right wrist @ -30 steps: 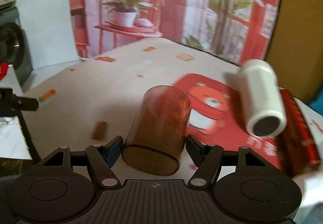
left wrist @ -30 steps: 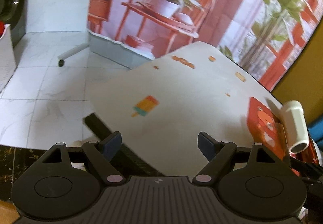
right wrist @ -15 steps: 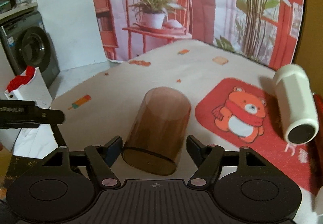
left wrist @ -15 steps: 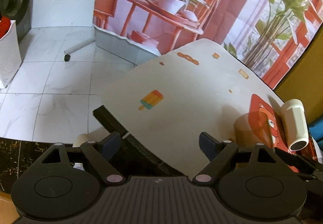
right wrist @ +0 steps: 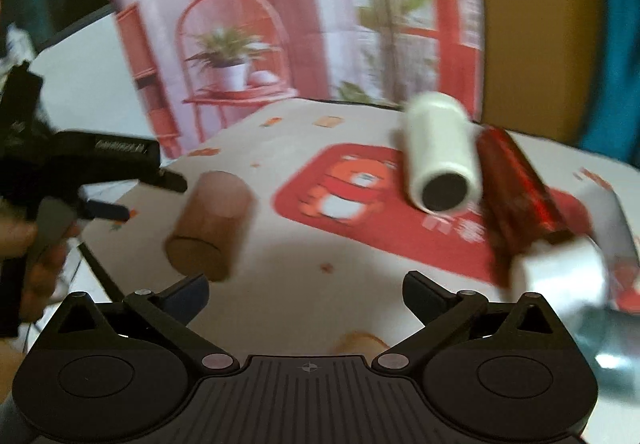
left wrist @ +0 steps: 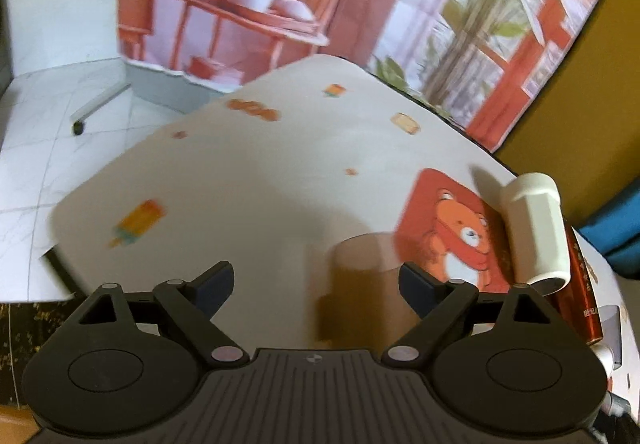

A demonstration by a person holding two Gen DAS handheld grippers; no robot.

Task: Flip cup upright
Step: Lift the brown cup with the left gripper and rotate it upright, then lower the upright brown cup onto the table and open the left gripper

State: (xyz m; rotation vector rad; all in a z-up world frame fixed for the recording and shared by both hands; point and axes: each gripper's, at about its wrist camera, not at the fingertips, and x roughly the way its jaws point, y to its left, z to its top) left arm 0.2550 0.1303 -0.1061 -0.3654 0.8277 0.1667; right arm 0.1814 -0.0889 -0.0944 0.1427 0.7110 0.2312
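A translucent brown cup (right wrist: 210,222) lies on its side on the white table, its flat base toward the right wrist camera. It also shows blurred in the left wrist view (left wrist: 360,284), between the left fingers and nearer the right one. My left gripper (left wrist: 316,284) is open around it, not touching as far as I can tell. My right gripper (right wrist: 306,294) is open and empty, right of the cup. The left gripper also shows in the right wrist view (right wrist: 120,183), just left of the cup.
A white cylinder (right wrist: 440,159) lies on a red bear mat (right wrist: 352,195), with a dark red can (right wrist: 516,195) beside it. A whitish object (right wrist: 568,276) lies at the right. The table edge (left wrist: 56,244) drops to tiled floor on the left.
My right gripper has pulled back and to the right, away from the cup it straddled. My left gripper has moved right over the table, and the cup now lies between its fingers.
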